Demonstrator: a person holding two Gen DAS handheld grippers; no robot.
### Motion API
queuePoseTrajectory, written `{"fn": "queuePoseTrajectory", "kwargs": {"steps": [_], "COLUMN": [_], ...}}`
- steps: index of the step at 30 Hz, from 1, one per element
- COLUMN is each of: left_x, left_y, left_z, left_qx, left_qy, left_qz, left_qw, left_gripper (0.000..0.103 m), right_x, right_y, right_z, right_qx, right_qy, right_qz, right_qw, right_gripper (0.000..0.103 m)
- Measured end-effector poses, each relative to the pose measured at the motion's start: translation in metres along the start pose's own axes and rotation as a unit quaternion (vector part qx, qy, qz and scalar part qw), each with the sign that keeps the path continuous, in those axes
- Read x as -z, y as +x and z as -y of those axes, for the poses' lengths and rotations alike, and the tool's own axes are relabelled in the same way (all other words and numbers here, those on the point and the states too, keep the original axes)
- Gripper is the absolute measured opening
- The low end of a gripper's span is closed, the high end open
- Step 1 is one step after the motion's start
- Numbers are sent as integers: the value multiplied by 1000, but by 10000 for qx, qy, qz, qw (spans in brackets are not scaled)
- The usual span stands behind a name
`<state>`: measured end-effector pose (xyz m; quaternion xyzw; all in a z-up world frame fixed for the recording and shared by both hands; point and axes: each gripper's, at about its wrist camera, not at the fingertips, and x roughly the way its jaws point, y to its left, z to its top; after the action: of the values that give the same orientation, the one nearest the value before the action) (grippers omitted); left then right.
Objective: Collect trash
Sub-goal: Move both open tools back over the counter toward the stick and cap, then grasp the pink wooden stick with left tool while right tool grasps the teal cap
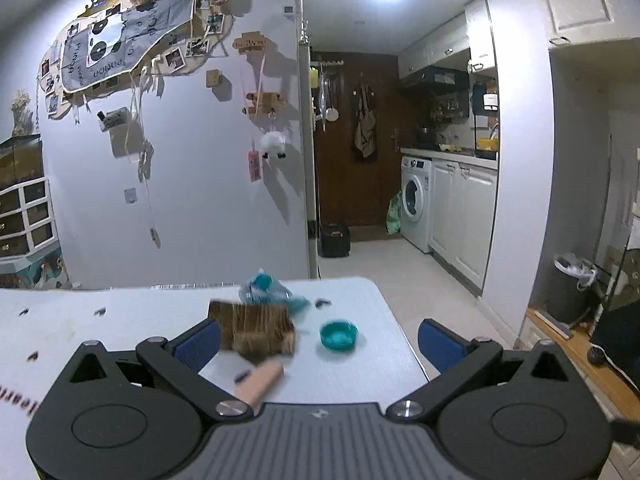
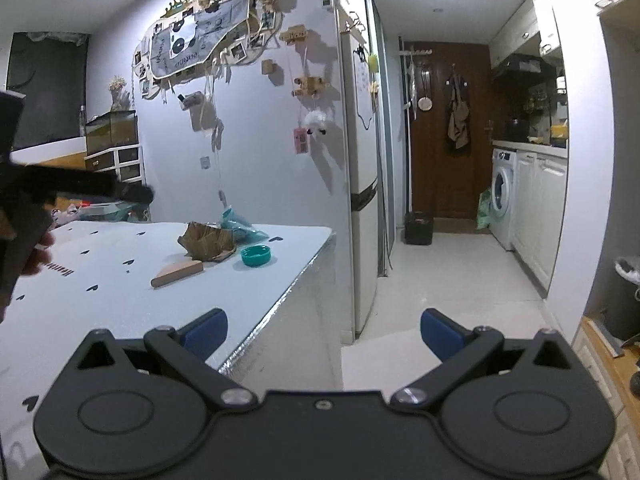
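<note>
On the white table (image 1: 120,320) lie a crumpled brown paper piece (image 1: 256,326), a teal bottle cap (image 1: 338,335), a crumpled teal plastic wrapper (image 1: 266,288) behind them and a small wooden block (image 1: 260,382). My left gripper (image 1: 318,344) is open just above the table, the brown paper next to its left finger, the cap between the fingers. My right gripper (image 2: 324,334) is open and empty off the table's right edge; the same brown paper (image 2: 208,242), cap (image 2: 256,256), wrapper (image 2: 240,226) and block (image 2: 178,274) lie ahead to its left.
A grey trash bin with a white liner (image 1: 570,286) stands on the floor at the right, also in the right wrist view (image 2: 628,300). A fridge (image 2: 362,184) stands past the table's far corner. A kitchen with a washing machine (image 1: 416,202) lies beyond.
</note>
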<state>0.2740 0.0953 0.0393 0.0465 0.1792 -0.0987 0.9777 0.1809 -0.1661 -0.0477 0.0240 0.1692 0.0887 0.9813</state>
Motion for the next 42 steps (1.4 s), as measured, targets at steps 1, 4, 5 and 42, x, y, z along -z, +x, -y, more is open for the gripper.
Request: {"fn": "queuePoseTrajectory", "kwargs": {"steps": [1,4,5,42], "left_x": [-2,-1,2,71], "left_y": [7,30,39,109], "left_z": [-2,-10,-13,-100], "left_qx": [-2,-110,-136,543], "left_qy": [7,-37,-56,-876], "left_qz": [25,36,10,-527], "left_qw": [10000,9999,9999,9933], "left_gripper": [103,103,103,70], "right_x": [-1,-5,-7,-62], "right_y": [5,18,23,296], "right_z": [-2,-6,-7,-94], "right_qx": [9,-7,-22,-665], "right_qy": [-1,4,17,-1068], "right_qz": [-1,-5,-16,-645], "right_qw": [10000,10000,10000,9900], "right_gripper": [103,103,103,84]}}
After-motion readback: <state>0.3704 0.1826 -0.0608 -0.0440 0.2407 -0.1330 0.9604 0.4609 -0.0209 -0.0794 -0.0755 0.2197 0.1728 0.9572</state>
